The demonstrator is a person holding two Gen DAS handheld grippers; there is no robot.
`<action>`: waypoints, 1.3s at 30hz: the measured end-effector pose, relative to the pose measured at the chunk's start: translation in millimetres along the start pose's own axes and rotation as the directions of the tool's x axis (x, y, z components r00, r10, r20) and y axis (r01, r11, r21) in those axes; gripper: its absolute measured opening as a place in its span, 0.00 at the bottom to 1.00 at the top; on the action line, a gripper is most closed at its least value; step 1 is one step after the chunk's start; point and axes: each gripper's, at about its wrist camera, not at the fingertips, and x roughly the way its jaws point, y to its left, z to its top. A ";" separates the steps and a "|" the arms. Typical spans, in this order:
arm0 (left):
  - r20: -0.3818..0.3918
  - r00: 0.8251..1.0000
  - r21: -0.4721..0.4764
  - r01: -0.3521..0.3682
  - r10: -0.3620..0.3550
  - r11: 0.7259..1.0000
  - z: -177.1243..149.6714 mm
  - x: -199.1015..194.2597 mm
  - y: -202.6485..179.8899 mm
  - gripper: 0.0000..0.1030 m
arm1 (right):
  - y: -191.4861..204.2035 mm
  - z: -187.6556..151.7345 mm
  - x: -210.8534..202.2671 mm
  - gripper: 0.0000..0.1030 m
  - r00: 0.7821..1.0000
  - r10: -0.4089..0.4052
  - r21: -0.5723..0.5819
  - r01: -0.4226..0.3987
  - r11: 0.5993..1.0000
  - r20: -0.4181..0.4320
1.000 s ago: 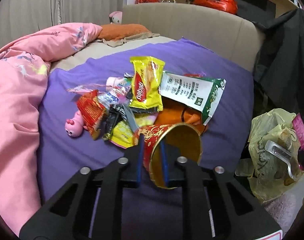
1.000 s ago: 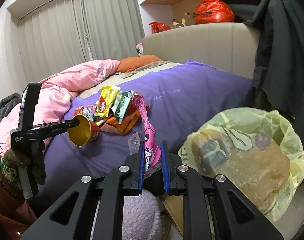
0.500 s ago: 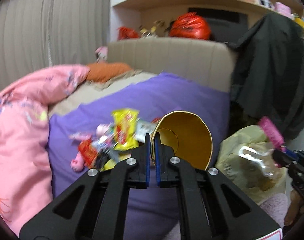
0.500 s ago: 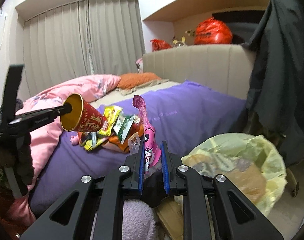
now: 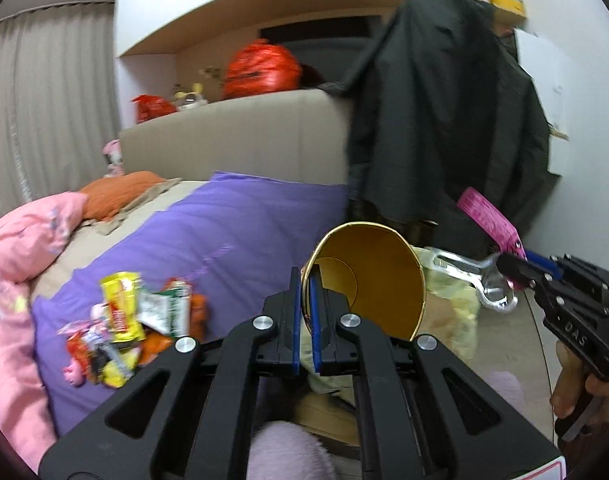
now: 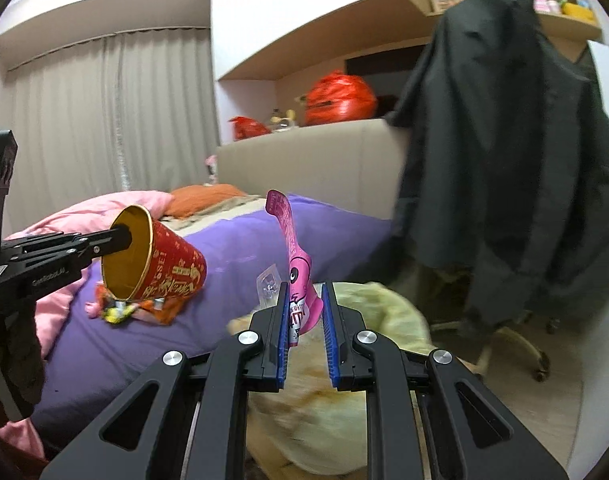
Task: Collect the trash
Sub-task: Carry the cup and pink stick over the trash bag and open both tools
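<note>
My left gripper (image 5: 303, 322) is shut on the rim of a red paper noodle cup (image 5: 374, 276) with a gold inside, held in the air off the bed's edge; the cup also shows in the right wrist view (image 6: 152, 260). My right gripper (image 6: 303, 334) has its jaws a little apart with a pink wrapper (image 6: 294, 272) between them, above the yellow trash bag (image 6: 332, 412). It shows in the left wrist view (image 5: 512, 266) with the pink wrapper (image 5: 490, 220). A pile of snack wrappers (image 5: 132, 320) lies on the purple bedspread (image 5: 232, 232).
A pink duvet (image 5: 16, 280) covers the bed's left side. A beige headboard (image 5: 244, 140) stands behind. A dark coat (image 6: 504, 152) hangs over a chair at the right. Red bags (image 5: 262, 68) sit on the ledge. A small pink toy (image 5: 74, 372) lies by the pile.
My left gripper lifted the noodle cup off the bed and swung it right toward the trash bag. My right gripper rose and its jaws widened around the pink wrapper.
</note>
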 end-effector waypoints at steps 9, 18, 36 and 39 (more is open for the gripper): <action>-0.089 0.987 0.007 0.133 -0.132 0.991 5.7 63.2 -37.2 0.04 | -58.5 -11.1 6.4 0.15 0.997 -0.051 0.048 0.053 0.997 -0.049; -0.279 0.939 0.040 0.220 -0.200 0.975 -11.1 158.9 -48.4 0.04 | -64.0 -8.7 64.3 0.15 0.988 0.015 0.022 -0.011 1.000 -0.153; -0.366 0.907 0.106 0.262 -0.208 0.959 -49.9 207.1 -35.9 0.04 | -58.7 -38.5 173.2 0.15 0.923 0.058 0.013 -0.057 0.998 -0.380; -0.378 0.888 0.054 0.303 -0.262 0.951 -49.0 204.3 -32.9 0.04 | -63.0 -42.0 168.2 0.15 0.924 0.061 0.042 -0.049 0.998 -0.377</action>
